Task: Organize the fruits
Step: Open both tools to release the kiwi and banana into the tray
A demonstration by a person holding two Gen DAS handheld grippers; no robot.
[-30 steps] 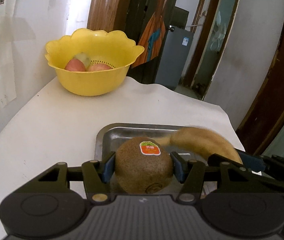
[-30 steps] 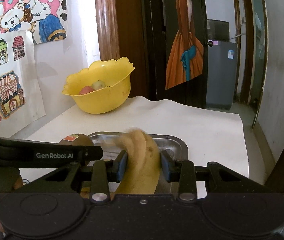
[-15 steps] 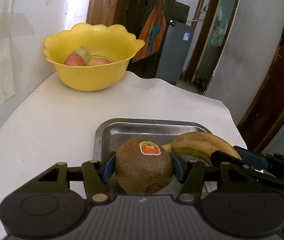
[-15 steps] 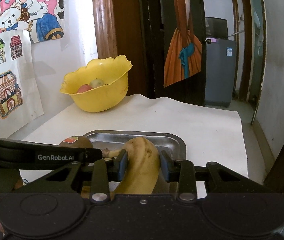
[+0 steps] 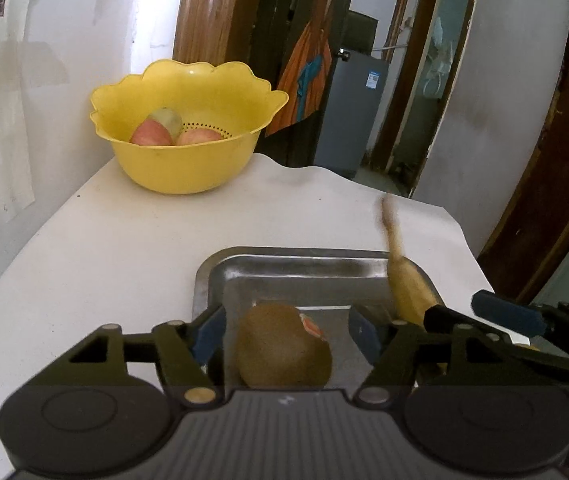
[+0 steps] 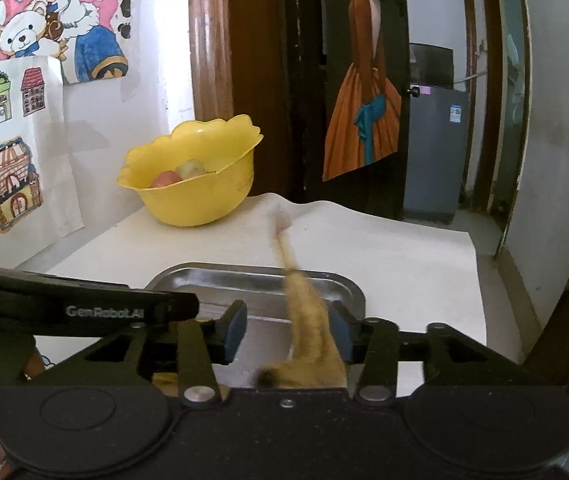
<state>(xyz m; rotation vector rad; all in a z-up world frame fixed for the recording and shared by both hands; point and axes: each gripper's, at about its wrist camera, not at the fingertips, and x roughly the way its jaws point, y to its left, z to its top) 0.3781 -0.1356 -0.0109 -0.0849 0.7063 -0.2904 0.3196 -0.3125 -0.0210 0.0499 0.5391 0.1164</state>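
Lying loose between the spread fingers of the left gripper (image 5: 286, 330), the kiwi (image 5: 283, 345) rests in the metal tray (image 5: 308, 266); the right gripper (image 6: 287, 330), fingers also apart, frames a blurred banana (image 6: 307, 322). Beyond sits the yellow bowl (image 5: 188, 168) of apples (image 5: 151, 134).

Left gripper (image 5: 286, 330) and right gripper (image 6: 286, 330) held side by side, both with fingers spread apart, gripping nothing.
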